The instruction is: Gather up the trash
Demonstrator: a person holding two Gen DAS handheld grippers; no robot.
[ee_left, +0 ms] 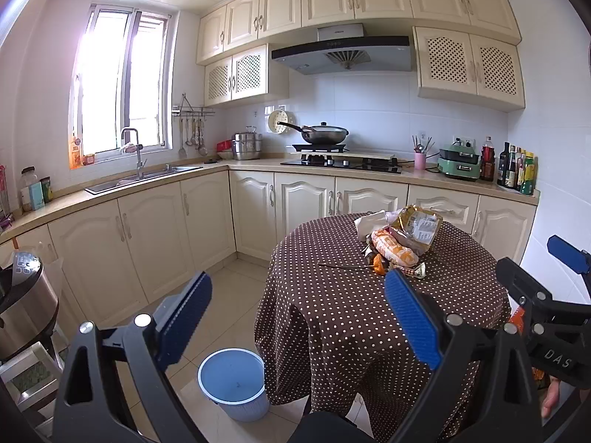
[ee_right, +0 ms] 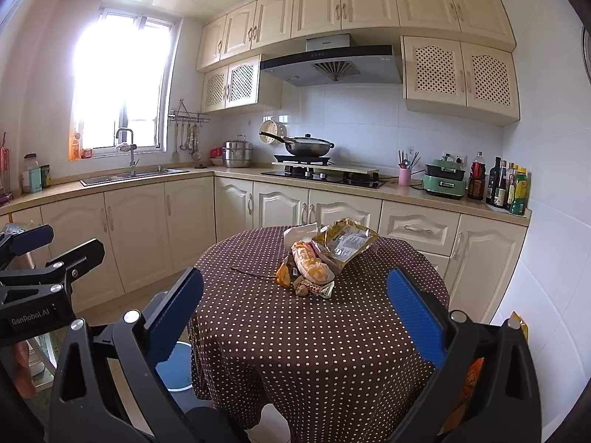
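A pile of trash [ee_left: 397, 240] lies on a round table with a brown polka-dot cloth [ee_left: 351, 313]: a gold snack bag, an orange-and-white wrapper, white paper and small scraps. The pile also shows in the right wrist view [ee_right: 321, 254], with a thin dark stick [ee_right: 251, 272] to its left. A blue trash bin [ee_left: 233, 382] stands on the floor at the table's left; its rim peeks out in the right wrist view [ee_right: 177, 367]. My left gripper [ee_left: 299, 321] is open and empty, short of the table. My right gripper [ee_right: 295, 317] is open and empty, over the table's near edge.
Cream kitchen cabinets and a counter run along the back, with a sink [ee_left: 144, 179], a stove with a wok [ee_left: 325, 134] and bottles [ee_left: 517, 168]. A steel cooker on a stool [ee_left: 22, 306] stands at the left. The white tiled wall is close on the right.
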